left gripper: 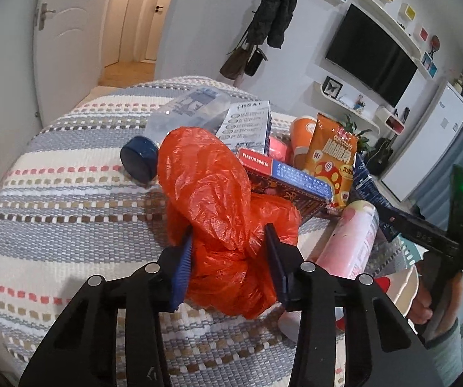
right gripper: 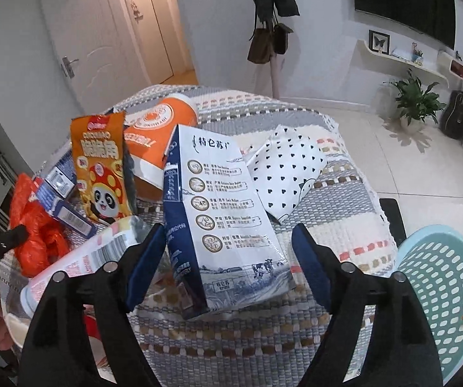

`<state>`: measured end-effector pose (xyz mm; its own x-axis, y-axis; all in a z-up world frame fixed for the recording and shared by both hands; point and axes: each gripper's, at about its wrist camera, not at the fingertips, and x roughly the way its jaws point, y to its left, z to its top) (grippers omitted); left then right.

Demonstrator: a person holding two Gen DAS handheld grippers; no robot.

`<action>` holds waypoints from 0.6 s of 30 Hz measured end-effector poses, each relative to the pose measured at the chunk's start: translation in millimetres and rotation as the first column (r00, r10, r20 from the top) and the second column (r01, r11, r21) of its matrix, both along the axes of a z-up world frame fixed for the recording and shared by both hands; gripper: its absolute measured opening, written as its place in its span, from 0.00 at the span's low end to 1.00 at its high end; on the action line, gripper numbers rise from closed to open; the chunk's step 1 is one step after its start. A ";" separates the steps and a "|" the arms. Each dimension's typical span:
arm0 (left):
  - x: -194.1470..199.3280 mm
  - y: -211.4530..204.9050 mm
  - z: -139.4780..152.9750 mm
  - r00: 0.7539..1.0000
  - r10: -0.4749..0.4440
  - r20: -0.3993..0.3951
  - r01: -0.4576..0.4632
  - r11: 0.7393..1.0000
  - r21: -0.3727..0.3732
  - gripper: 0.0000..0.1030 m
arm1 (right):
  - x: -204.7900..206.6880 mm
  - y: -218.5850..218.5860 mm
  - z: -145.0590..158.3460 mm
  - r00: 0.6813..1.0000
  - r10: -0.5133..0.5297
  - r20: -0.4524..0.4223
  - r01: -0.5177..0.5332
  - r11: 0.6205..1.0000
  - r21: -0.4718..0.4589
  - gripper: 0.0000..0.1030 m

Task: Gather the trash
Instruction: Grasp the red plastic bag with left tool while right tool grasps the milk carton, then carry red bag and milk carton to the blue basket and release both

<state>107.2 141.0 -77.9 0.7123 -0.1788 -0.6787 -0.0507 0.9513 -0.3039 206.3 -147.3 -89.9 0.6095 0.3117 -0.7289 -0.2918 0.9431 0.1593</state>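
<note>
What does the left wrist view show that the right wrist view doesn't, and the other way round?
Only the left wrist view shows the left gripper shut on the red plastic bag, and a clear bottle with a blue cap behind it.

Only the right wrist view shows the right gripper open around the blue and white milk carton, a white pouch with dark hearts and a pale green basket.

Both show the striped cloth, the orange snack bag, the pink tube and the red bag.
</note>
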 end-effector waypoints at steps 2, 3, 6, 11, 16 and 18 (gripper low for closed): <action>0.0 -0.1 0.7 1.000 0.000 -0.006 0.000 1.000 0.003 0.38 | 3.5 -1.2 -3.2 1.000 -0.007 -0.008 0.007 1.000 0.009 0.80; -0.3 1.7 1.1 1.000 0.003 -0.008 -0.003 1.000 -0.005 0.38 | 5.2 -1.1 -3.9 1.000 -0.006 -0.014 0.006 1.000 0.015 0.80; -5.1 1.2 6.7 1.000 0.005 0.007 -0.004 1.000 -0.024 0.37 | 13.1 -3.2 -6.2 0.999 0.009 -0.035 -0.008 0.999 0.037 0.80; -15.8 4.7 23.2 0.999 0.003 0.053 -0.001 0.999 -0.037 0.36 | 12.6 -2.7 -3.7 0.999 0.036 -0.032 -0.033 0.997 0.072 0.64; -25.9 8.2 40.0 0.993 -0.008 0.114 0.016 0.997 -0.070 0.34 | -2.8 -4.2 9.9 0.999 0.038 0.040 -0.041 0.995 0.089 0.60; -29.3 7.6 49.4 0.990 -0.017 0.142 0.027 0.997 -0.073 0.33 | -10.6 -6.3 20.2 0.997 0.043 0.067 -0.050 0.994 0.097 0.60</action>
